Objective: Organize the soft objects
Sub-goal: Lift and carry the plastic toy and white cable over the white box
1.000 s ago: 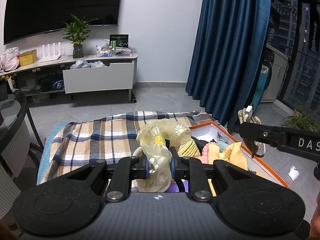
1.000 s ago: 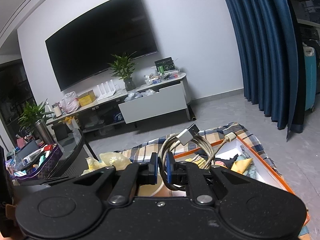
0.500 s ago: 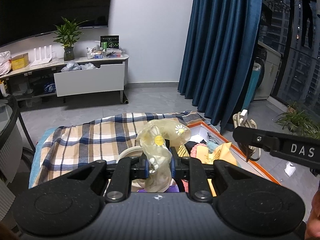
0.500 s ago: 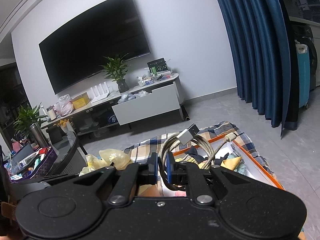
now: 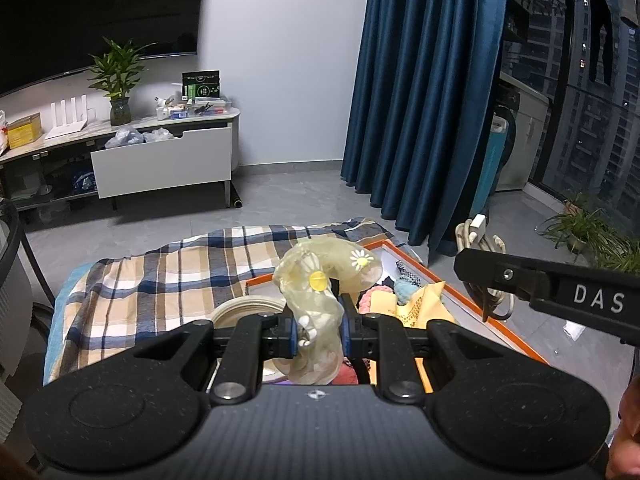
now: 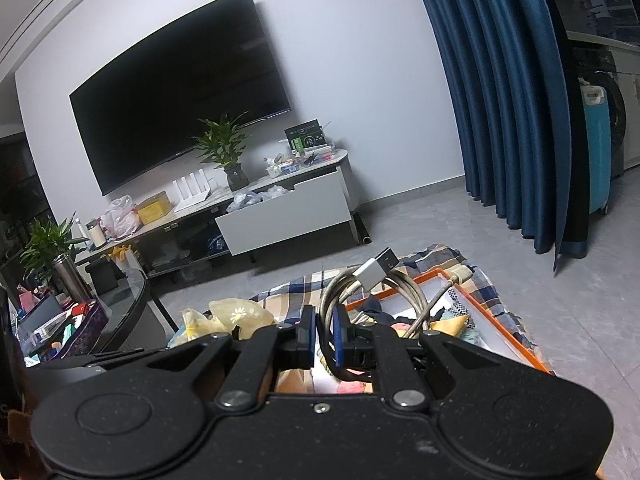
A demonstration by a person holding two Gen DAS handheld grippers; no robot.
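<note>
Grey tiled floor point(image 5: 288, 196), heavy pleated blue curtain point(image 5: 424, 92), dark wall television point(image 6: 180, 88). Spread low: soft plaid blanket point(image 5: 160, 276), bearing orange-rimmed box point(image 5: 460, 296) of mixed fabrics. Above box: translucent yellowish daisy-print bag point(image 5: 320, 280) pinched in left gripper point(image 5: 319, 326); coiled silvery USB cable point(image 6: 372, 280) clamped in right gripper point(image 6: 325, 336).

Far ahead of your hand-held gripper you see a dark television point(image 6: 180, 92) on the white wall. Under it stands a low cabinet point(image 6: 280, 208) with a potted plant point(image 6: 224, 152) and a white router point(image 6: 192, 190) on top. To the right hangs a blue curtain point(image 5: 424, 92), and a teal suitcase point(image 6: 598, 152) stands beyond it.
</note>
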